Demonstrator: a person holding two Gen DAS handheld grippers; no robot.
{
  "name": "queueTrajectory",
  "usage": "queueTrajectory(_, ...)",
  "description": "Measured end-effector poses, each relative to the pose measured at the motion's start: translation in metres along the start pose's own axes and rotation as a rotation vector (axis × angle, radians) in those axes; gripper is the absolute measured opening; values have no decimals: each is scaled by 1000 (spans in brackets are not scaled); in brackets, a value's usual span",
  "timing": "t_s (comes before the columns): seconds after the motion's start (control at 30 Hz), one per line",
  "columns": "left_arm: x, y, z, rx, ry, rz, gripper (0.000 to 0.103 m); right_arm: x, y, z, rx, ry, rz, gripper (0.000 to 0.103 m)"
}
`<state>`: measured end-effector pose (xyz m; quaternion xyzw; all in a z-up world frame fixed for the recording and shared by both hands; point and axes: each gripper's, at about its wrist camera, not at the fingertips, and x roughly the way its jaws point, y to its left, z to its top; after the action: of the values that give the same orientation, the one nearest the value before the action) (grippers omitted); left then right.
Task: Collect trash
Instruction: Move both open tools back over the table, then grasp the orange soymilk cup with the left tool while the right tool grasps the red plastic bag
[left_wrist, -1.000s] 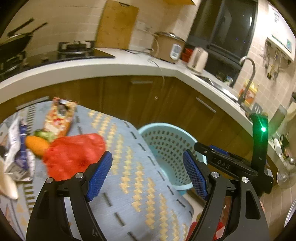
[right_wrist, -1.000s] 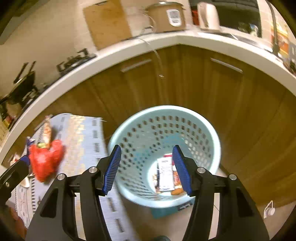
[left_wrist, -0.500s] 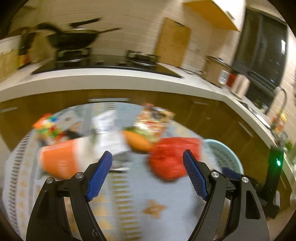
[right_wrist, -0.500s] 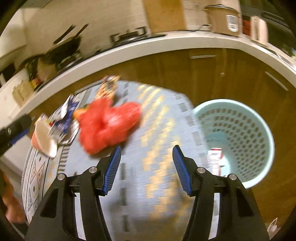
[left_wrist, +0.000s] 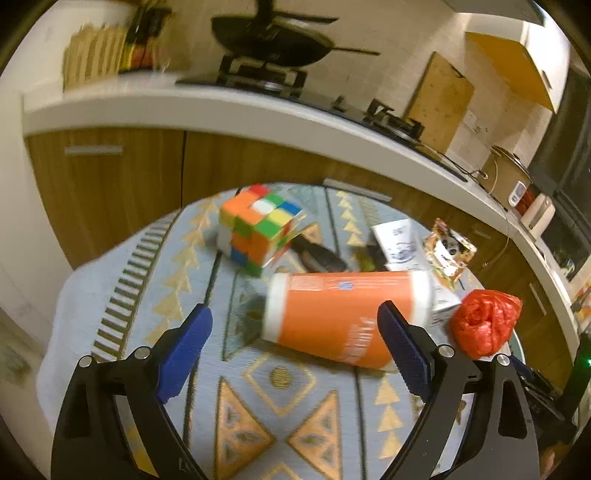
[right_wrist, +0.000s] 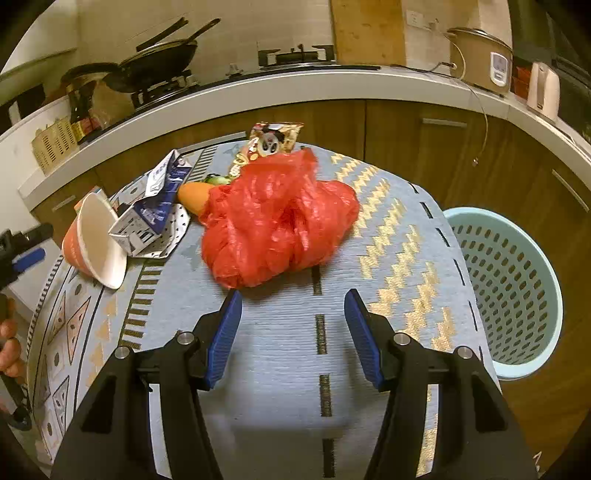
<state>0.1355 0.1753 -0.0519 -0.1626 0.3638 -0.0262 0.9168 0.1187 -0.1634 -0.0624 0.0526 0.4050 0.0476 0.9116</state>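
Right now the left gripper (left_wrist: 291, 350), empty, had just widened its jaws near the orange cup (left_wrist: 343, 317) lying on its side on the table (left_wrist: 110, 280). Looked light, crushable; grip mid-body. Right gripper (right_wrist: 293, 334) half-open, empty, before the red bag (right_wrist: 277, 221).

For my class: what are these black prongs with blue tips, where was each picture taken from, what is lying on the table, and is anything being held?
No robot here: a person carries a hand-held two-finger gripper in each hand, each with a camera looking along its fingers.

One view looks out from the left gripper, whose jaws have just opened wider. It faces an orange paper cup lying on its side, with a colour cube behind it.

The other view looks out from the right gripper, open in front of a crumpled red plastic bag. A flattened carton and a snack wrapper lie nearby on the patterned tablecloth; a blue basket stands beside the table.

Nothing is held.
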Motion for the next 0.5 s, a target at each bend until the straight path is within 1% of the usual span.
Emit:
queueTrajectory(0.1, 14, 10, 0, -17, 26, -29, 88, 2, -2, 1, 16, 6, -11, 54)
queueTrajectory(0.2, 22, 10, -1, -15, 45, -88, 88, 3, 0, 0, 3, 5, -28, 54)
queueTrajectory(0.3, 23, 1, -5, 15, 56, -144, 88, 4, 4, -1, -13, 3, -44, 54)
queueTrajectory(0.4, 19, -13, -13, 57, 58, -169, 88, 4, 3, -1, -11, 3, -44, 54)
queueTrajectory(0.5, 13, -21, -23, 79, 69, -203, 87, 4, 1, -1, 2, 5, -39, 54)
